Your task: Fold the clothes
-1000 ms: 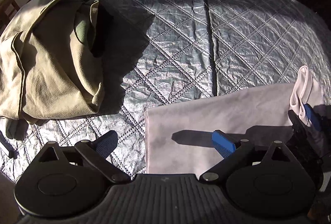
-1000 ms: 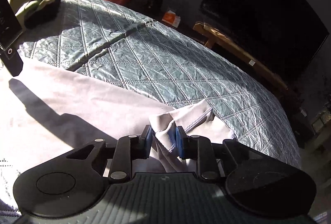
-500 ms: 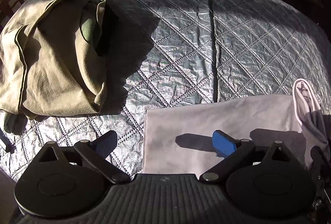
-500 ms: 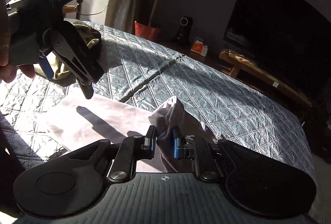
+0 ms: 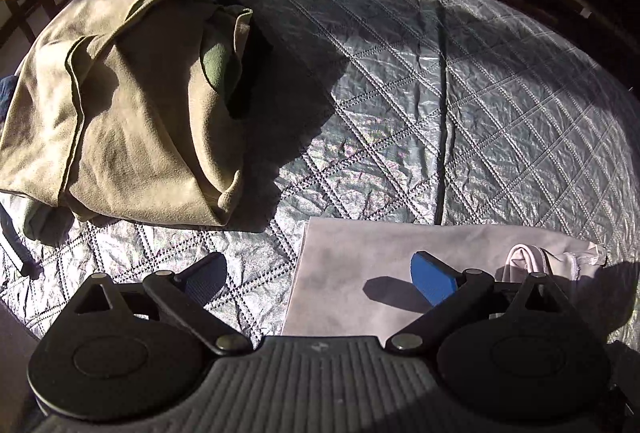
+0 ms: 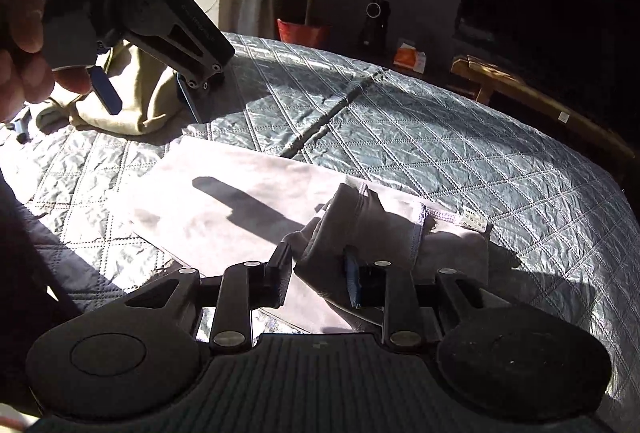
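Two grippers work over a round counter covered in quilted silver-grey fabric. A pale lilac-grey, thin knit garment lies flat on the near part of it, folded into a neat rectangle except for one bunched end. The right gripper has just been opening: its jaws stand apart with that bunched end lying loose between them, the pads not pressing it. The left gripper hovers spread wide over the garment's left edge, holding nothing. An olive-tan heap of clothes waits well apart, to the far left. The lilac cloth looks light, limp and somewhat slippery, so it will likely sag and unfold if lifted centrally; stitched hems and corners look like the surest places to pinch.
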`<state>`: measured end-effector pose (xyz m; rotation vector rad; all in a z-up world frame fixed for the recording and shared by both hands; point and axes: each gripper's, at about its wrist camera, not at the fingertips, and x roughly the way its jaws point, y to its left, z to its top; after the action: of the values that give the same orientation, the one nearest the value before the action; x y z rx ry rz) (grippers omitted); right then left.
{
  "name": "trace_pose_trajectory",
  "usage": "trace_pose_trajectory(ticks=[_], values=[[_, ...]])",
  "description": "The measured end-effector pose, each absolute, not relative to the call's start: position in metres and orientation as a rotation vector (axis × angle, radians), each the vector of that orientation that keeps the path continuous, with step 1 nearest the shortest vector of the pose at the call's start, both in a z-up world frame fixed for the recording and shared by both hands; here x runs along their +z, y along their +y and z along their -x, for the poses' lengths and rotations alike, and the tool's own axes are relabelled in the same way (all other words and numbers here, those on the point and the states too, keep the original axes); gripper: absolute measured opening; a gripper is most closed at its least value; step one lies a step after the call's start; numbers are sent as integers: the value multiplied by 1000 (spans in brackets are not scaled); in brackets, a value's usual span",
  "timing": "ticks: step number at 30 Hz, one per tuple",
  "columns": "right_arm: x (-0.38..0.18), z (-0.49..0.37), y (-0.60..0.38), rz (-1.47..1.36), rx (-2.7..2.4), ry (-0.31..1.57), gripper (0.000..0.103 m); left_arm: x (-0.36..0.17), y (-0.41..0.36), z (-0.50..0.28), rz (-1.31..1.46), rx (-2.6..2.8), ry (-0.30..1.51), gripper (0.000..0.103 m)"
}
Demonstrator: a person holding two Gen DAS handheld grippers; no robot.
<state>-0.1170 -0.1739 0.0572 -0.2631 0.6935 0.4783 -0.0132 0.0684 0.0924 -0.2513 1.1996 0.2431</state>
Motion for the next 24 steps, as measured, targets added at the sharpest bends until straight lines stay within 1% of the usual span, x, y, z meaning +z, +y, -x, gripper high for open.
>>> trace_pose_trajectory(ticks=[1, 5, 7, 9, 14, 16, 19, 20, 21, 23, 24], values=[[57, 116, -173, 246, 479, 702, 64, 92, 70, 13, 255, 234, 1211, 99], [59, 124, -166, 266, 481, 666, 63, 95, 72, 16, 256, 211, 1214, 99], [64, 127, -166, 248, 456, 629, 67, 99, 78, 18, 280, 216, 1201, 99], [64, 122, -170, 215, 428, 631, 73, 101, 87, 20, 308, 238, 1193, 99], [43, 115, -154, 305, 441, 697, 73, 104, 104, 25, 362, 282, 1179, 99], [34, 118, -146, 353, 443, 715, 74, 104, 107, 26, 369, 288, 1175, 99], [25, 118, -146, 324, 423, 733, 75, 104, 114, 28, 405, 295, 1168, 99], [25, 117, -149, 298, 416, 734, 73, 104, 116, 28, 420, 300, 1167, 99], [25, 117, -151, 272, 408, 736, 66, 104, 118, 29, 430, 307, 1166, 99], [28, 114, -155, 253, 406, 737, 59, 103, 120, 29, 443, 316, 1163, 99], [30, 113, -156, 245, 406, 738, 51, 102, 120, 29, 450, 312, 1164, 99]])
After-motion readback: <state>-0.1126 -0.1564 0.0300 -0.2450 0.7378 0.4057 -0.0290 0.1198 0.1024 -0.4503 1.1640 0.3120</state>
